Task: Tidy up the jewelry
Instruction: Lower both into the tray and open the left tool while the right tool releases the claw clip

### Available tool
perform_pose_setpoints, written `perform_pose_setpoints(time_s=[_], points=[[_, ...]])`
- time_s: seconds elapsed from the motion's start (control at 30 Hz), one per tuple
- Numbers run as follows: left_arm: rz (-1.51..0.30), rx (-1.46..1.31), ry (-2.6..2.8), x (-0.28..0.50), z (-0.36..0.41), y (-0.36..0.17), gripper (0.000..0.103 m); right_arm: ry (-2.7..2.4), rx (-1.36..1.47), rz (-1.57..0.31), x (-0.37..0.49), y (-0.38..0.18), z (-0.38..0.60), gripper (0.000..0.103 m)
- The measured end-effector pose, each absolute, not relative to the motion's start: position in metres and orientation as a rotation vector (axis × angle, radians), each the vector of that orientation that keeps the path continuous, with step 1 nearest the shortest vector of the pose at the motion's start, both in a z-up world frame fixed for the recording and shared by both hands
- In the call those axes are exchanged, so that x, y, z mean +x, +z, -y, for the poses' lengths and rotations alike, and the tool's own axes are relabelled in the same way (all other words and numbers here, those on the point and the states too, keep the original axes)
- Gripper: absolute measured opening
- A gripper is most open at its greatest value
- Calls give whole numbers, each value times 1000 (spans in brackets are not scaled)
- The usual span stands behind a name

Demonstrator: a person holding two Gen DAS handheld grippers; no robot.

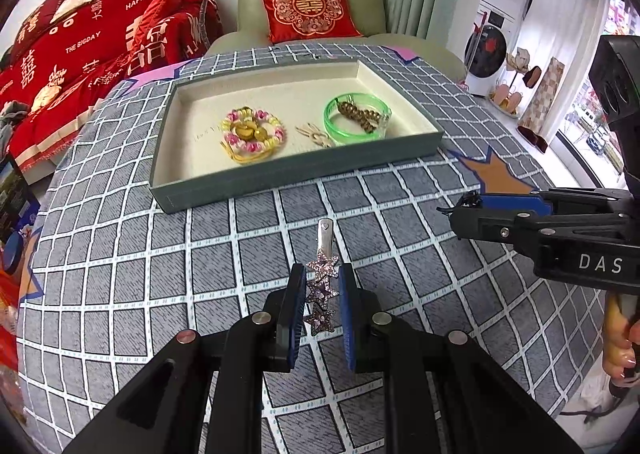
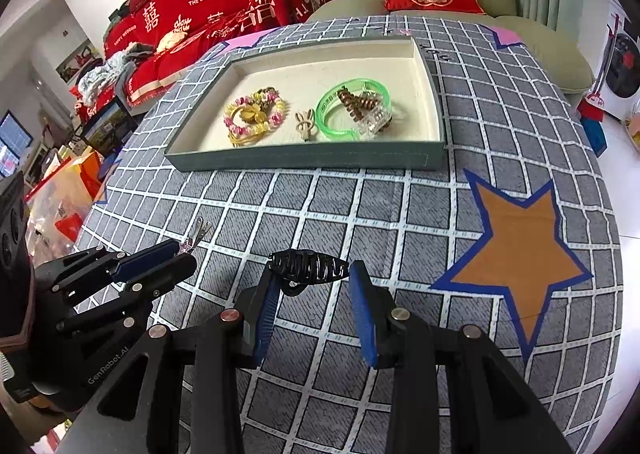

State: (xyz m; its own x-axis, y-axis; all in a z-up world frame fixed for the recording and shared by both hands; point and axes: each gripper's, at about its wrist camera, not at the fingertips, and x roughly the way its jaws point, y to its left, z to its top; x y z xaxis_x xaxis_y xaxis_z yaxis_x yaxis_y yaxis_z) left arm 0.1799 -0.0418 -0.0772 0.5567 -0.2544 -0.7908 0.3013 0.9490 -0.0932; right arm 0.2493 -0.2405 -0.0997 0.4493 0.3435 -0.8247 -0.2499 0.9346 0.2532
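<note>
Clips, two | left gripper (image 1: 322, 286) pinches star clip (image 1: 322, 290); right gripper (image 2: 312, 278) clamps black clip (image 2: 308, 266), both above cloth | you set each in tray (image 2: 308, 161) beside bangle (image 2: 344, 109), flat, apart.

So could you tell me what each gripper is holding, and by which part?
The left gripper pinches the star hair clip across its star-studded body. The right gripper clamps the black claw clip by its two ends.

Table under grey checked cloth (image 1: 120, 254) bears one grey-green tray (image 2: 304, 161), seemingly alone.
</note>
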Motion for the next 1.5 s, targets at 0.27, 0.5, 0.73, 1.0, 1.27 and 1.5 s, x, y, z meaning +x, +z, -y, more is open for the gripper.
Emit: perform_pose_setpoints(time_s=[0.27,0.5,0.73,1.0,1.27,1.5], points=[[-878,33,-299,205,30,-60,28,343,120,-1000,269,-81,245,38],[-850,11,-244,257,21,-53,28,320,136,-964,309,-70,241,38],[-861,22,-209,296,24,-66,28,278,133,-974,353,-84,231,38],[-874,82,-171,314,31,-86,29,241,107,-1004,380,-109,228,38],[-882,106,-128,317,32,-91,29,227,57,-994,384,-110,223,48],[-832,102,-119,307,32,-76,29,226,94,-966,379,-102,227,57]])
